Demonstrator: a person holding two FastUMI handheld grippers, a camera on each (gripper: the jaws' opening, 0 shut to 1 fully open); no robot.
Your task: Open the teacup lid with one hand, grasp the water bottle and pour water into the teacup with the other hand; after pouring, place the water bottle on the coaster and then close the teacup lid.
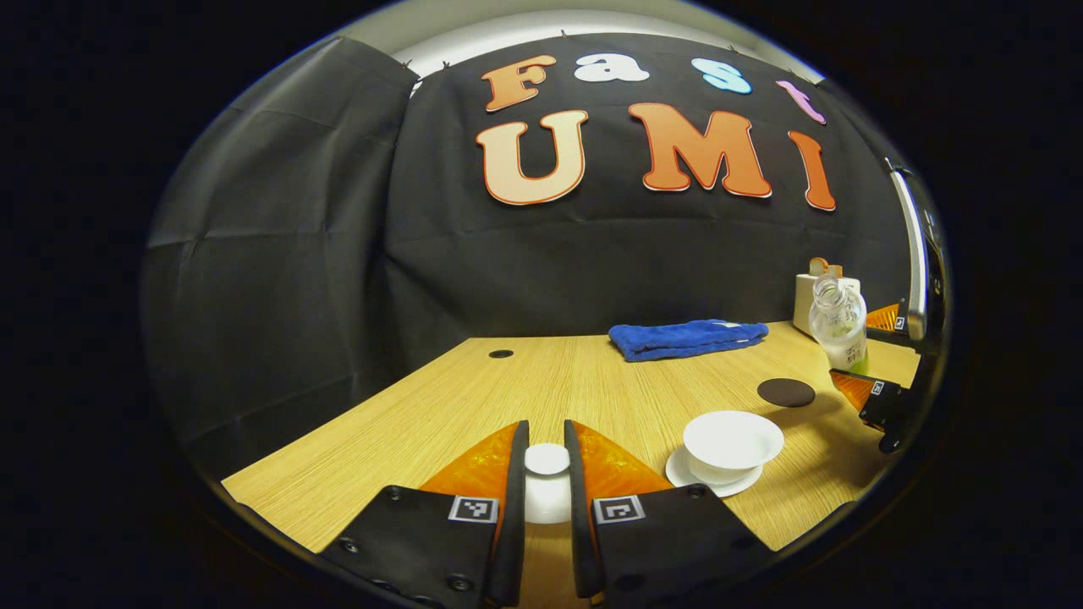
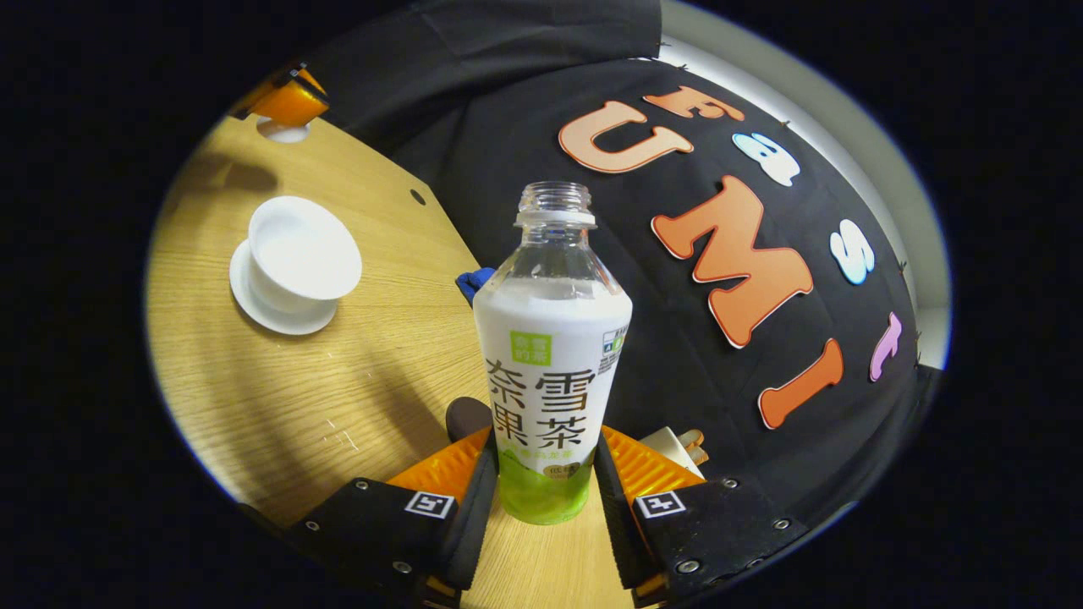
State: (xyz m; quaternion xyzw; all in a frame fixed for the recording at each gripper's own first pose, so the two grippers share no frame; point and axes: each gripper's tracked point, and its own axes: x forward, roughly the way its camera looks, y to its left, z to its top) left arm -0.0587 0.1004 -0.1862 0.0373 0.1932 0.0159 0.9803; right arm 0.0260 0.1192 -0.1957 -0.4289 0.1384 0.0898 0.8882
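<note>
My left gripper (image 1: 546, 440) is shut on the knob of the white teacup lid (image 1: 546, 461), to the left of the cup. The white teacup (image 1: 732, 441) stands uncovered on its saucer (image 1: 689, 475). Beyond it lies the dark round coaster (image 1: 786, 392). At the far right the right gripper (image 1: 871, 355) holds the uncapped water bottle (image 1: 838, 326). In the right gripper view my right gripper (image 2: 541, 482) is shut on the lower body of the bottle (image 2: 550, 355). The teacup (image 2: 300, 249) sits to the left, the coaster (image 2: 468, 416) peeks from behind a finger, and the left gripper (image 2: 283, 106) holds the lid (image 2: 283, 129) far off.
A folded blue towel (image 1: 687, 338) lies at the back of the wooden table (image 1: 474, 397). A beige box (image 1: 808, 296) stands behind the bottle at the back right. The table's front edge runs close below both grippers.
</note>
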